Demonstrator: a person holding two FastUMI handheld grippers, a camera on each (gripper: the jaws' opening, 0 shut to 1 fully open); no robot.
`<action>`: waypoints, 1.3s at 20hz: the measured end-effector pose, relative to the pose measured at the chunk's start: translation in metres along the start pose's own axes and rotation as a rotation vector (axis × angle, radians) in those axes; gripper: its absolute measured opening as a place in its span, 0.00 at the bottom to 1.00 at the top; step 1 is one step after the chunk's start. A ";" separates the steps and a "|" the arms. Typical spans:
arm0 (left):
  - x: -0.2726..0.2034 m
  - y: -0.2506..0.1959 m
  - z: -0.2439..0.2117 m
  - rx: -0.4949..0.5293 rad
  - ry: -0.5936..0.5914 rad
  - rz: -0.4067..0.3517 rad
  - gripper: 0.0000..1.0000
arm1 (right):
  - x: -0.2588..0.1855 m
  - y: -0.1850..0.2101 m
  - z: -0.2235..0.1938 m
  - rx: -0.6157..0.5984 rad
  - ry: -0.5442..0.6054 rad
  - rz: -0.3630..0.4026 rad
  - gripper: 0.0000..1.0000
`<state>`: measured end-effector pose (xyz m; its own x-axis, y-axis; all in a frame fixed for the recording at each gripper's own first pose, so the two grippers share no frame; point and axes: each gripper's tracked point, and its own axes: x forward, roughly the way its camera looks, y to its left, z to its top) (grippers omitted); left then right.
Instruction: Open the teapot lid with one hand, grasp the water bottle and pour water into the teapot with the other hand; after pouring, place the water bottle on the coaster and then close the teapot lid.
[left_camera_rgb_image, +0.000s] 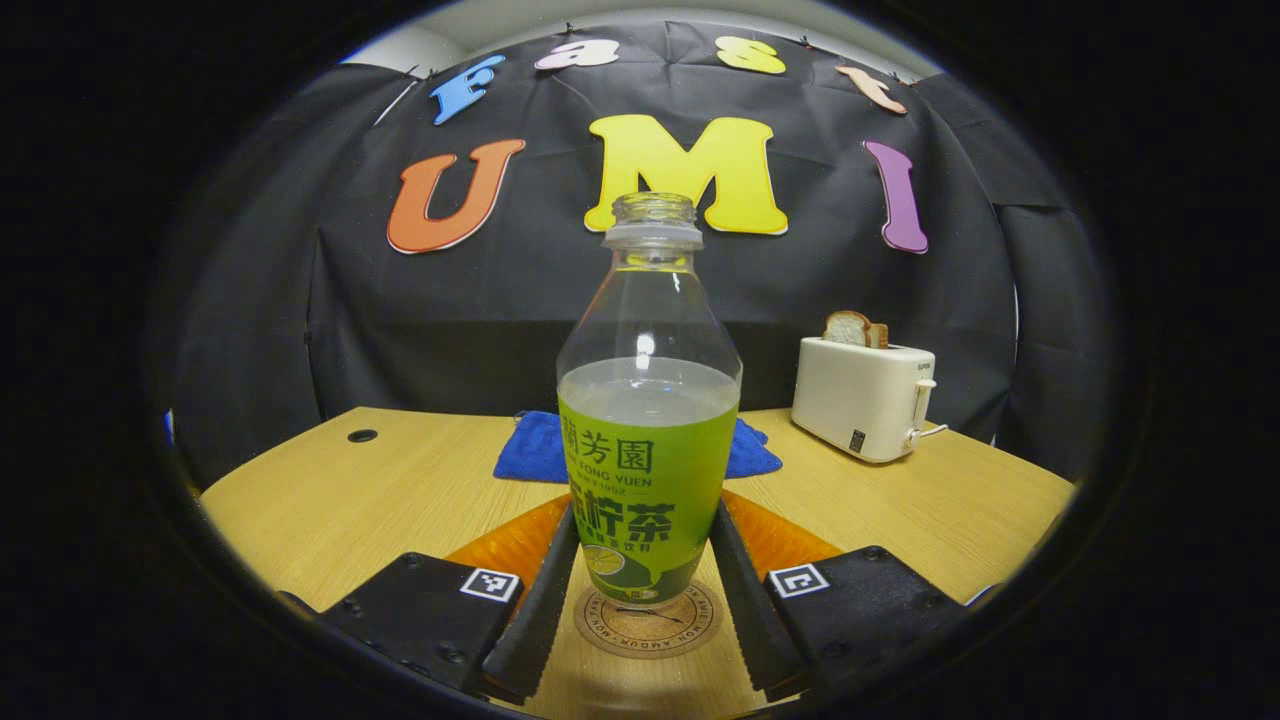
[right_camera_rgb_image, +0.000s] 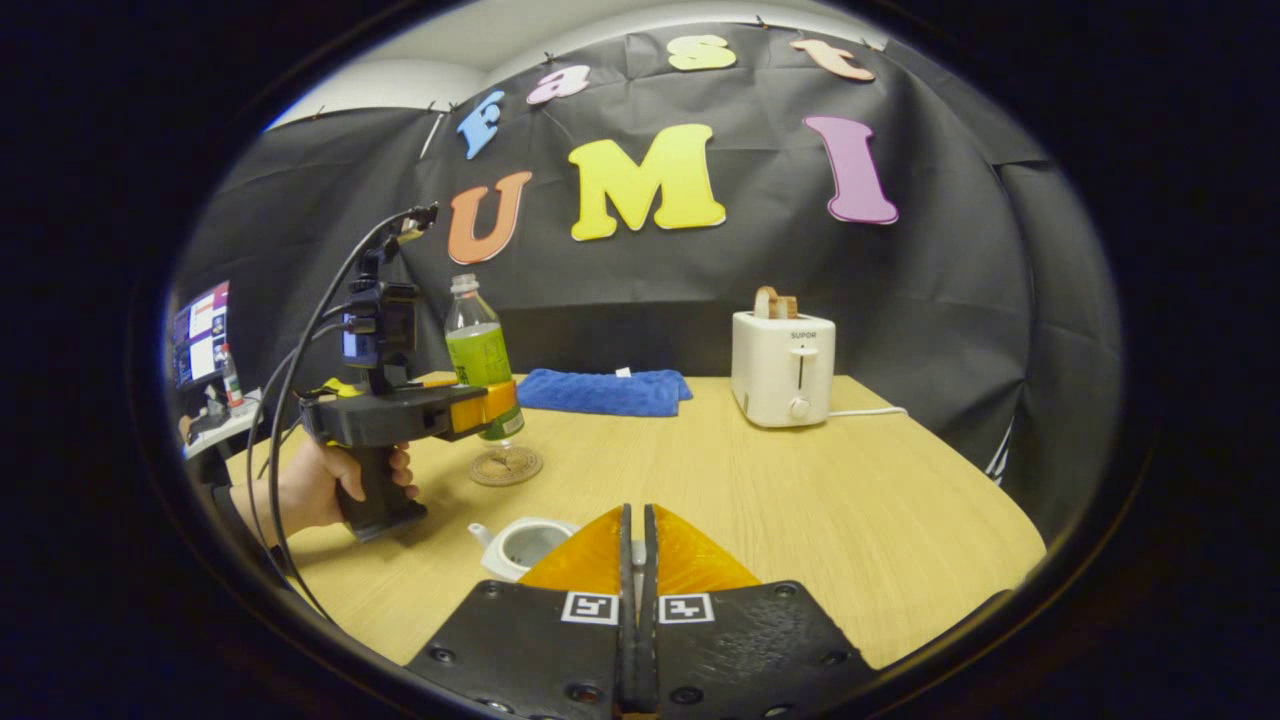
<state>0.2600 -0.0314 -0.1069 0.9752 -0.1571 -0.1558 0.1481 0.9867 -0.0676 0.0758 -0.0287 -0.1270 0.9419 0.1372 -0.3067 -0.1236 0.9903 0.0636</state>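
The left gripper (left_camera_rgb_image: 640, 590) clamps the uncapped water bottle (left_camera_rgb_image: 648, 420) just above the round cork coaster (left_camera_rgb_image: 648, 625) — it should lower straight and release only once seated. The right gripper (right_camera_rgb_image: 637, 560) is pinched closed above the lidless white ceramic teapot (right_camera_rgb_image: 525, 545); any lid between its fingers is hidden.

Teapot (right_camera_rgb_image: 527, 546) was half hidden behind the right gripper (right_camera_rgb_image: 637, 545) fingers; only spout and open mouth showed, and whatever the closed fingers pinched couldn't be told. Coaster (left_camera_rgb_image: 648, 622) sat partly covered by the water bottle (left_camera_rgb_image: 648, 440) base; whether the bottle touched it was unclear. Left gripper (left_camera_rgb_image: 643, 575) fingers flanked the bottle, contact not readable. Blue towel (left_camera_rgb_image: 538, 447) was mostly blocked by the bottle. Person's hand (right_camera_rgb_image: 318, 487) was cut off at the forearm. Monitor (right_camera_rgb_image: 201, 333) at the edge was cropped, too small to tell.
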 end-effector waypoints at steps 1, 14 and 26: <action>0.001 -0.002 -0.003 -0.004 0.011 -0.003 0.76 | 0.001 0.000 0.000 0.003 0.001 0.001 0.00; 0.008 -0.011 -0.023 -0.006 0.080 -0.022 0.86 | 0.002 -0.002 -0.001 0.014 -0.005 0.003 0.00; -0.037 0.005 -0.024 -0.034 0.118 0.033 0.98 | -0.013 0.011 0.019 -0.009 -0.051 0.016 0.00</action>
<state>0.2210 -0.0220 -0.1251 0.9531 -0.1309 -0.2728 0.1091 0.9896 -0.0935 0.0676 -0.0205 -0.1044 0.9545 0.1515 -0.2568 -0.1408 0.9882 0.0596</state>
